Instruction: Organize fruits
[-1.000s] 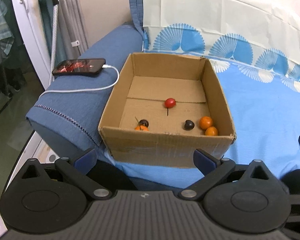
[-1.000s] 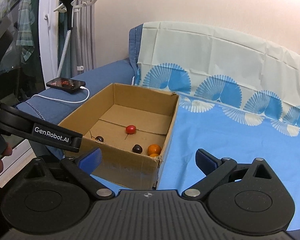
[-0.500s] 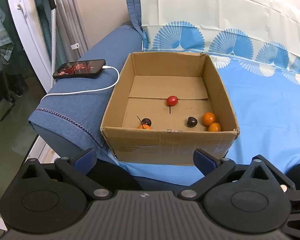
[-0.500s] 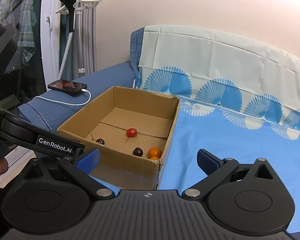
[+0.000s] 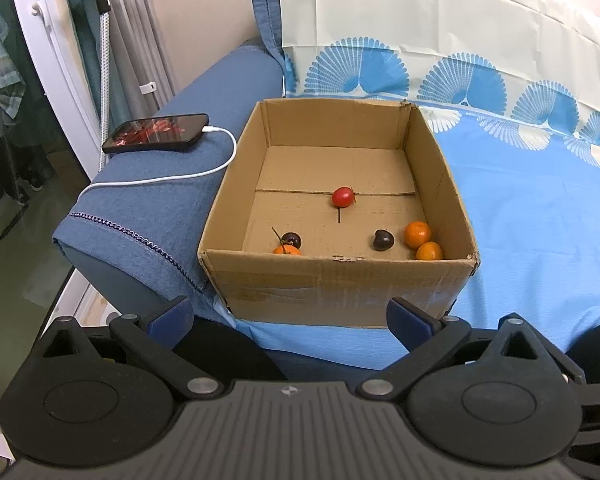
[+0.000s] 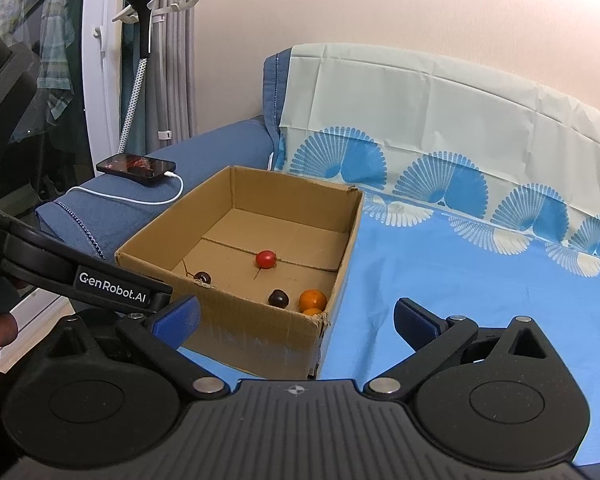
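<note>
An open cardboard box (image 5: 340, 280) (image 6: 236, 320) sits on the blue sofa cover. Inside lie a red cherry tomato (image 5: 343, 196) (image 6: 265, 259), two dark cherries (image 5: 291, 239) (image 5: 383, 239), two oranges at the right (image 5: 417, 234) (image 5: 429, 251) and one orange at the near wall (image 5: 287, 251). My left gripper (image 5: 290, 314) is open and empty, in front of the box's near wall. My right gripper (image 6: 296, 318) is open and empty, off the box's near right corner.
A phone (image 5: 156, 133) on a white charging cable (image 5: 172, 176) lies on the sofa's blue armrest (image 5: 140, 216), left of the box. A patterned sheet (image 5: 540, 200) covers the seat and backrest to the right. The left gripper's body (image 6: 80, 276) shows in the right wrist view.
Both grippers have pulled back and risen a little, so the box looks smaller and farther. The fruits have not moved. Both grippers stay open.
</note>
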`<state>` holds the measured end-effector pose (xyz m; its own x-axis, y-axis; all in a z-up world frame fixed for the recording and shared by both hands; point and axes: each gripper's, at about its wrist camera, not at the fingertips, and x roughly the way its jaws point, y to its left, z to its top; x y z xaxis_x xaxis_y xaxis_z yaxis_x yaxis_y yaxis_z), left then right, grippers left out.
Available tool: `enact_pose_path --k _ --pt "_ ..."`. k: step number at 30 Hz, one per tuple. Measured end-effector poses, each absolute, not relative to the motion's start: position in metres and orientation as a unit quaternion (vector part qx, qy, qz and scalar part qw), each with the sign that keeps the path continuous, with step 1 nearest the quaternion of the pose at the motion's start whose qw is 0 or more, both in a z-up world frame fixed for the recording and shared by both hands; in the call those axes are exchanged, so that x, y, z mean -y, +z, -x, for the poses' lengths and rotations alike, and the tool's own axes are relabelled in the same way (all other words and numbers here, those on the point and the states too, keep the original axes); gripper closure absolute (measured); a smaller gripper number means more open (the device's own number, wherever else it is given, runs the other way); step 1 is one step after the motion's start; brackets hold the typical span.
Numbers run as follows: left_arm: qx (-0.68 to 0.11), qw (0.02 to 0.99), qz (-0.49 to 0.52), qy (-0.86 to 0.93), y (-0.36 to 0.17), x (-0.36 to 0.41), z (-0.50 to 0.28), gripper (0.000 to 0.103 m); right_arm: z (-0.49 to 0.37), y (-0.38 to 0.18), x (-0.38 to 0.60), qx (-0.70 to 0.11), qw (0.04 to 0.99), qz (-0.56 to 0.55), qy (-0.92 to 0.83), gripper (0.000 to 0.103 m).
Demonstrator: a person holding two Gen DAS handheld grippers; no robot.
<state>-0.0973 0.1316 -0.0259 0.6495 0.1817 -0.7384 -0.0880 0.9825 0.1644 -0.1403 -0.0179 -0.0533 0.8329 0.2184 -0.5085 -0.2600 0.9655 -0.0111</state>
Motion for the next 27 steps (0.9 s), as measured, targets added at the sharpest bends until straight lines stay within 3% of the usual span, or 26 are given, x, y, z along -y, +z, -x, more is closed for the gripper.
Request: enact_pose_path --k 27 --pt "-0.415 0.905 -0.060 0.075 -0.0290 -0.1305 0.0973 0.000 0.1395 -0.0590 0.0173 -0.265 0.956 0.031 0.120 0.001"
